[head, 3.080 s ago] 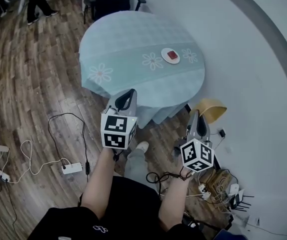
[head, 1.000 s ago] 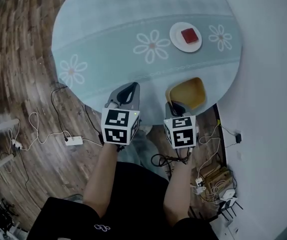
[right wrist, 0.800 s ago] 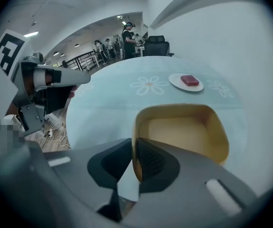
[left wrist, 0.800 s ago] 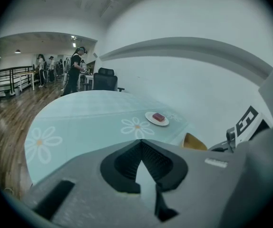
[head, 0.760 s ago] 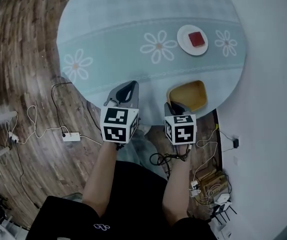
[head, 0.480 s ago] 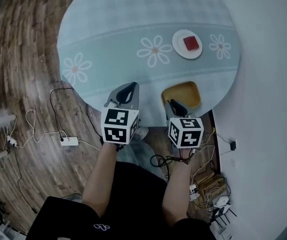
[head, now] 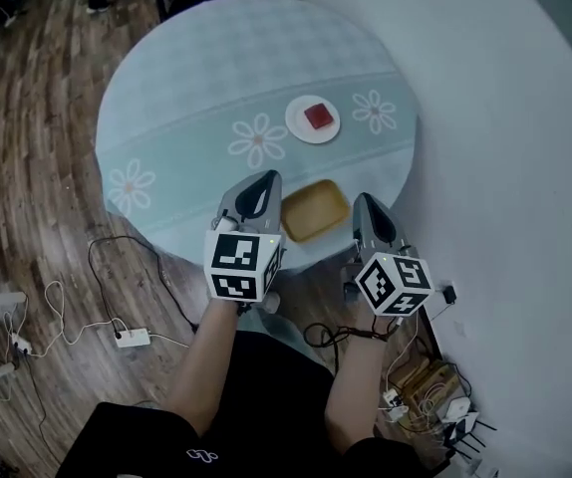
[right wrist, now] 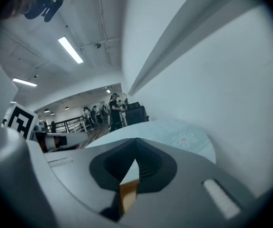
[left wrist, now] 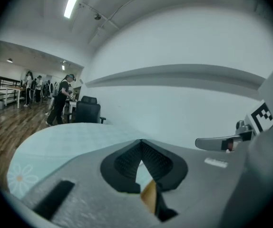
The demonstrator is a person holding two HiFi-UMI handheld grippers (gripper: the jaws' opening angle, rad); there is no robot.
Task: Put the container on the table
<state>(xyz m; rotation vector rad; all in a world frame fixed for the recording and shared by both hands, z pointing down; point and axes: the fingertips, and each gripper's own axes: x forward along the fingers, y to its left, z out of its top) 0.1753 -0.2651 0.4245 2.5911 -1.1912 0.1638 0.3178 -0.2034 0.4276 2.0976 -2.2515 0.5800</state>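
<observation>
The container (head: 314,210), a shallow yellow tray, lies flat on the round pale-blue table (head: 186,78) at its near edge. It sits between my two grippers. My left gripper (head: 263,179) is just left of the tray, its jaws together and nothing in them. My right gripper (head: 363,202) hangs over the table's edge just right of the tray, apart from it and shut too. In the left gripper view the left gripper (left wrist: 140,144) has its tips touching, and a yellow sliver shows through the slit below. The right gripper (right wrist: 136,158) looks the same in its own view.
A white plate (head: 299,127) with a red block (head: 317,117) stands farther back on the table. A white wall runs close along the right. A power strip (head: 132,338) and cables (head: 416,376) lie on the wood floor. A dark chair (left wrist: 86,112) and several people are beyond the table.
The tray left the right gripper and now lies on the table edge. The right gripper has drawn off to the tray's right. The head view has swung, so more of the wall shows.
</observation>
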